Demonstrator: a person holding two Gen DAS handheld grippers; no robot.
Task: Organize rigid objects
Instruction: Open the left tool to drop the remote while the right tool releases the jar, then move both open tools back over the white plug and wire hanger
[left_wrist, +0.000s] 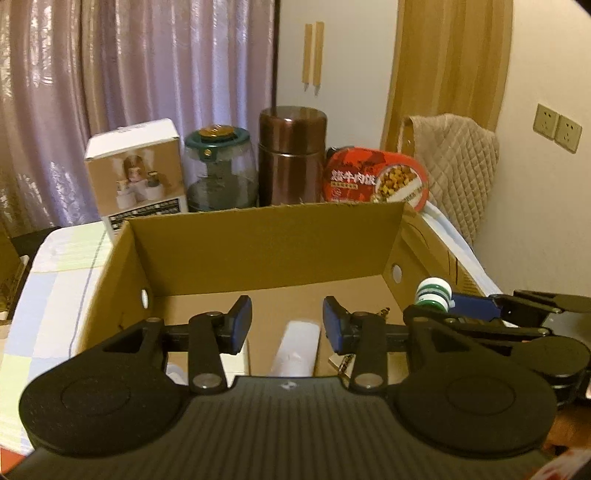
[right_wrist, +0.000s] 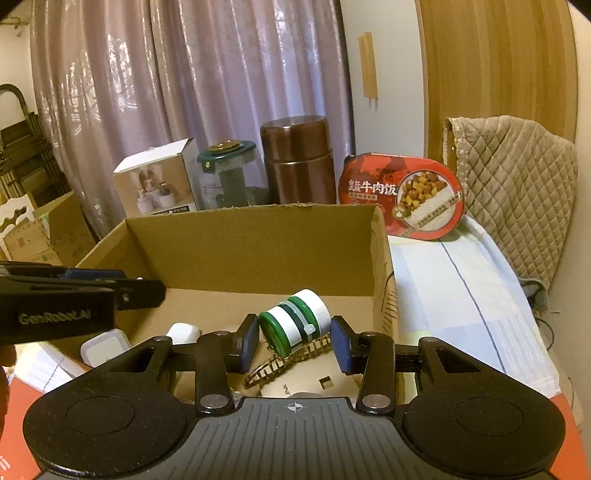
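Bottle: a green-and-white bottle (right_wrist: 295, 325) is held tilted between the pads of the right tongs (right_wrist: 294, 341), above the open cardboard box (right_wrist: 251, 236).
Left tongs (left_wrist: 287, 325): parted and empty, poised over the box interior.
Room: the far half of the box floor is left bare.

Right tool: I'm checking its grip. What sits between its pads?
Right wrist view: the green-and-white bottle sits tilted between the right tool's pads.
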